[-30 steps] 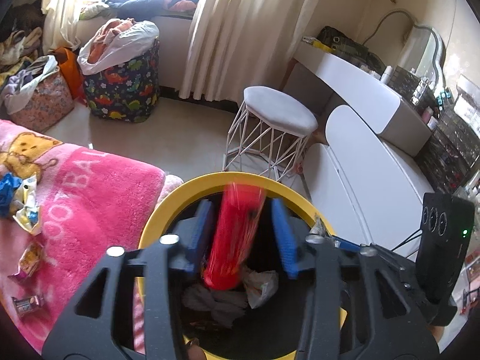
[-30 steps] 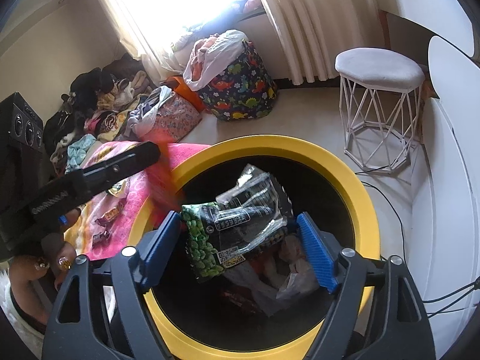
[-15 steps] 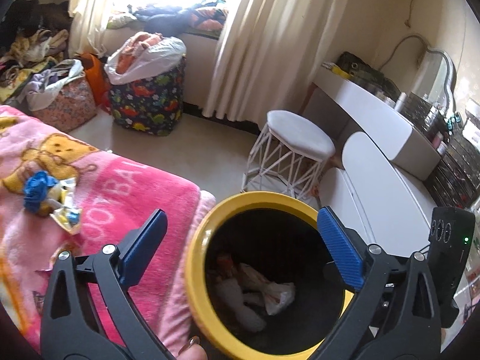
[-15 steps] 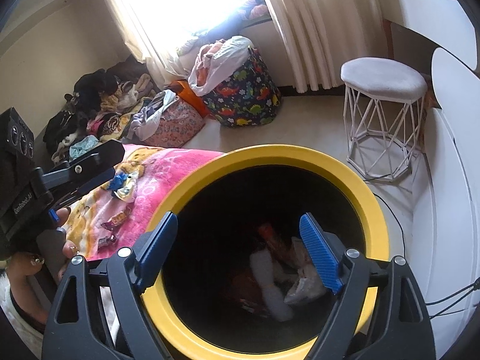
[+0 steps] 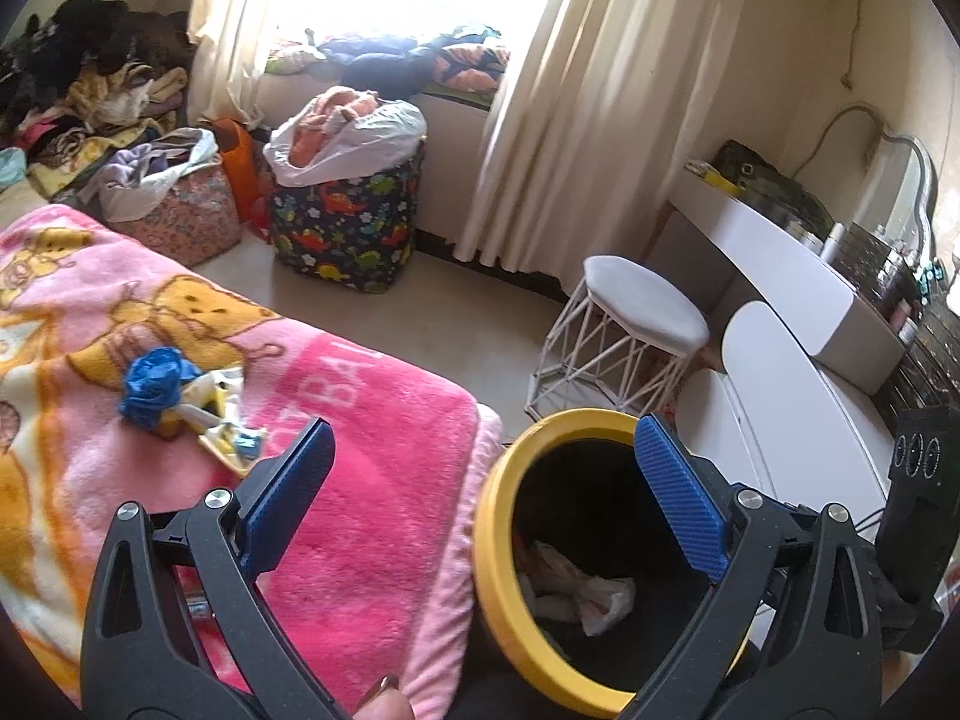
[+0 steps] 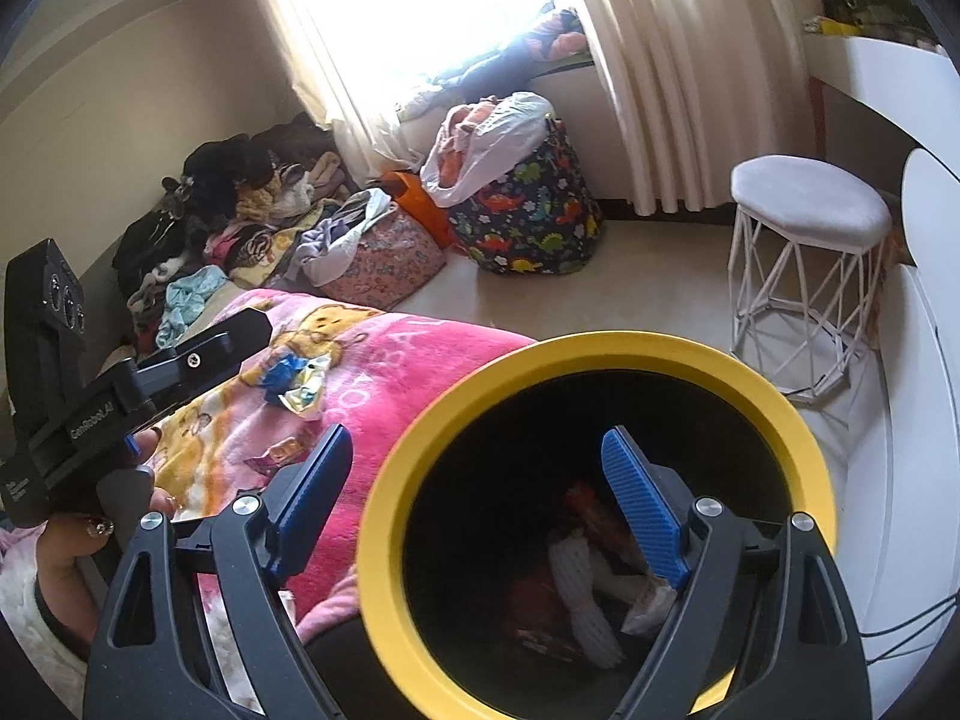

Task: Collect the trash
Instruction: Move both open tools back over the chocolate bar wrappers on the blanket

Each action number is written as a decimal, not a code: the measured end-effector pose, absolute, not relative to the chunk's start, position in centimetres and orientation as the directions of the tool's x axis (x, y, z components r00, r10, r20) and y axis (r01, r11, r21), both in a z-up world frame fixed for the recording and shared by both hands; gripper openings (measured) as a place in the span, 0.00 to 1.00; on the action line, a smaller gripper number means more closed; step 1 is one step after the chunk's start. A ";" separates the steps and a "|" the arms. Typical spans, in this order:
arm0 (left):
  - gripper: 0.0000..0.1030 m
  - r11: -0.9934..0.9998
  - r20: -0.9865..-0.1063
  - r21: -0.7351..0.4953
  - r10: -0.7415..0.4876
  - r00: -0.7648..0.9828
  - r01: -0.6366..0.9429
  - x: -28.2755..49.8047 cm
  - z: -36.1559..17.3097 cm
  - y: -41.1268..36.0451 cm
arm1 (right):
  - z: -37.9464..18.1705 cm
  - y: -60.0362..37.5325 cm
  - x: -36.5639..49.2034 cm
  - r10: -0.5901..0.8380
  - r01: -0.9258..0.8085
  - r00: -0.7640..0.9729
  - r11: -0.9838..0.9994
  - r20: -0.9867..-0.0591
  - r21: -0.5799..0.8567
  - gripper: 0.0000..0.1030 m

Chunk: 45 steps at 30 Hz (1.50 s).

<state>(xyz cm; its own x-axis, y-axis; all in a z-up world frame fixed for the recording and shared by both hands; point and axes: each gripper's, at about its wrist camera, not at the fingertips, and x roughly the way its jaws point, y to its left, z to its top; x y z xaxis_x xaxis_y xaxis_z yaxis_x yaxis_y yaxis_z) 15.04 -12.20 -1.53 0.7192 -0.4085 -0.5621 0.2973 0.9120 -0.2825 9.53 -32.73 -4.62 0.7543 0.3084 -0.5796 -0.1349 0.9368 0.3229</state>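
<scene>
A black bin with a yellow rim (image 5: 498, 492) (image 6: 660, 348) stands against the pink blanket (image 5: 372, 480). Inside it lie a white bag (image 5: 576, 588), a white roll (image 6: 582, 588) and red wrappers. My left gripper (image 5: 480, 423) is open and empty, spanning the blanket's corner and the bin's left rim. The right gripper (image 6: 475, 433) is also open and empty, with one finger over the blanket and the other over the bin's mouth. On the blanket lie a crumpled blue wrapper (image 5: 153, 381) (image 6: 282, 375), yellow-white wrappers (image 5: 225, 426) and small candy wrappers (image 6: 282, 453).
A white wire stool (image 5: 624, 330) stands beyond the bin, with a white desk (image 5: 780, 252) to its right. A dinosaur-print bag (image 5: 348, 222), a floral bag (image 5: 180, 210) and heaped clothes (image 6: 240, 210) sit by the curtained window. A hand (image 6: 72, 540) holds the left gripper.
A red packet left the left jaws and a green snack bag the right; both went into the bin. The left jaws opened wide. Both grippers shifted left toward the blanket.
</scene>
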 end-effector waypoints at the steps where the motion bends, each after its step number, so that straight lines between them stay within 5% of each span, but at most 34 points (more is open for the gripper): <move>1: 0.89 0.914 -0.561 -0.284 -0.405 0.722 0.291 15.0 -1.5 -11.9 | -4.5 -32.5 9.7 0.312 -0.140 0.753 0.937 -0.580 0.321 0.80; 40: 0.89 0.945 -0.590 -0.324 -0.173 0.789 -0.035 17.4 -3.2 3.8 | -6.9 -17.3 16.6 0.493 -0.406 0.554 0.863 -0.671 0.300 0.82; 45: 0.78 0.944 -0.610 -0.322 -0.145 0.779 -0.076 18.7 -4.0 5.8 | -8.5 -15.1 18.0 0.505 -0.414 0.512 0.854 -0.694 0.316 0.82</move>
<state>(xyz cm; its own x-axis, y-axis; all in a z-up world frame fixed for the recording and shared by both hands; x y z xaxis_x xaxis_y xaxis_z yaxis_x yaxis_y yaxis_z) 18.71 5.80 -4.00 0.7791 -0.1452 -0.6099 -0.0761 0.9437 -0.3220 17.95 -15.09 -8.47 0.5123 0.5054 -0.6943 -0.4139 0.8537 0.3161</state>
